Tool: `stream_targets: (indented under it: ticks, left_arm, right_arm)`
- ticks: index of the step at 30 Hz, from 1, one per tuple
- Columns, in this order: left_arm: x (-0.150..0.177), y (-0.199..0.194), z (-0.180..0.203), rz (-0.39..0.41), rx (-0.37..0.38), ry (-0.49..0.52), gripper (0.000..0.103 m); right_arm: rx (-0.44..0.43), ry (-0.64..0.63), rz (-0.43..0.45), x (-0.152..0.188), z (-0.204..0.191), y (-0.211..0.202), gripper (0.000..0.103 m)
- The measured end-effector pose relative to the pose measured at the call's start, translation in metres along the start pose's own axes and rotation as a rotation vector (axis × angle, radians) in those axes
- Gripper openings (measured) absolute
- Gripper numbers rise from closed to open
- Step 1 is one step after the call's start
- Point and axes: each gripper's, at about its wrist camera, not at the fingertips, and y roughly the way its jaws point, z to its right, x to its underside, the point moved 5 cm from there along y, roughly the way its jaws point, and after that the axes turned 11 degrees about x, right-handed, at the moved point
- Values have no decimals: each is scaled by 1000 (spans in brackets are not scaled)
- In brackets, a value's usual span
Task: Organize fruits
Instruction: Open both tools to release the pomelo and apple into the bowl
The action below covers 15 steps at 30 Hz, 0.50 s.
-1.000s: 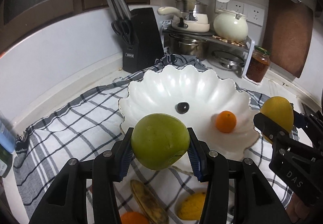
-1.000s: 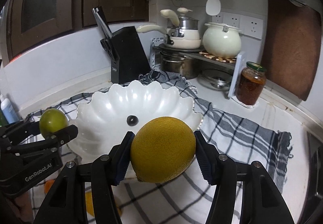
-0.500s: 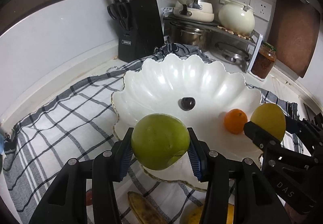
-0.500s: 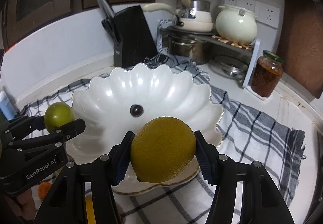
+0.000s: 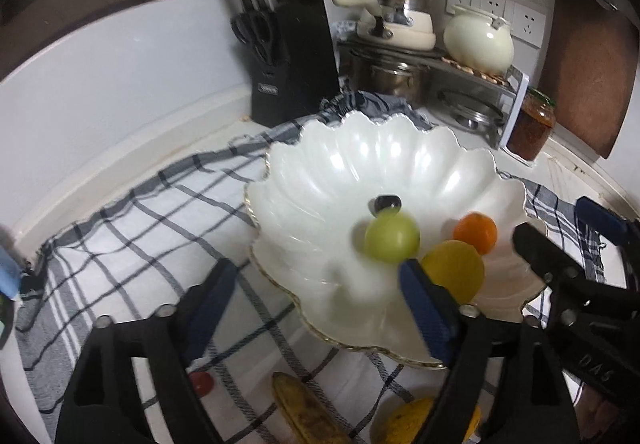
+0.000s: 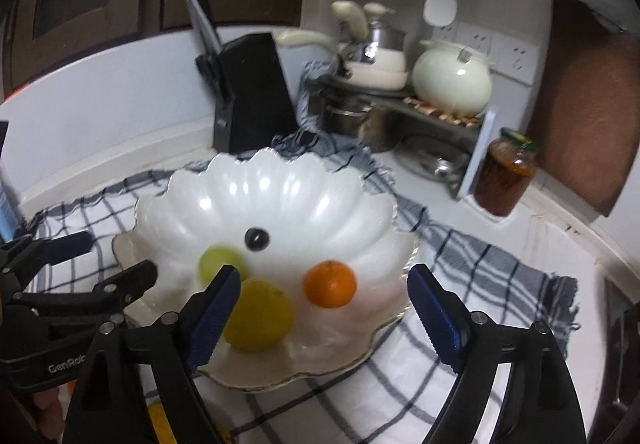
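Observation:
A white scalloped bowl [image 5: 360,164] [image 6: 280,196] stands on a checked cloth [image 5: 140,244]. In it lie a green fruit [image 5: 391,237] [image 6: 218,264], a yellow fruit [image 5: 454,270] [image 6: 260,320], a small orange [image 5: 475,233] [image 6: 330,283] and a small dark fruit [image 5: 386,202] [image 6: 257,238]. My left gripper [image 5: 316,270] [image 6: 116,255] hangs over the bowl's near left rim, jaws opening, nothing pressed between its pads. My right gripper [image 6: 323,274] [image 5: 556,220] hangs over the near right rim, jaws also opening, its pads gripping nothing. The green fruit looks blurred.
On the cloth in front of the bowl lie a spotted banana [image 5: 304,412], another yellow fruit [image 5: 412,420] and a small red fruit [image 5: 200,392]. Behind the bowl stand a black knife block [image 5: 292,56], a rack of pots, a jar [image 5: 532,124] and a brown cutting board [image 5: 592,76].
Both grippers have opened wide. The green fruit left the left gripper and the yellow fruit left the right one; both now lie inside the bowl beside the orange.

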Motion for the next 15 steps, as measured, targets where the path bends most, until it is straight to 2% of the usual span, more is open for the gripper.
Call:
stream_targets:
  ticks: [3,15]
  left_arm:
    - [-1,-11,1,19,-27,-1,95]
    - [11,-51,11,44,-49,-17,97]
  right_arm:
    - [9,18,23,-2,5,-10,86]
    - [18,47,87,-1,16,-58,86]
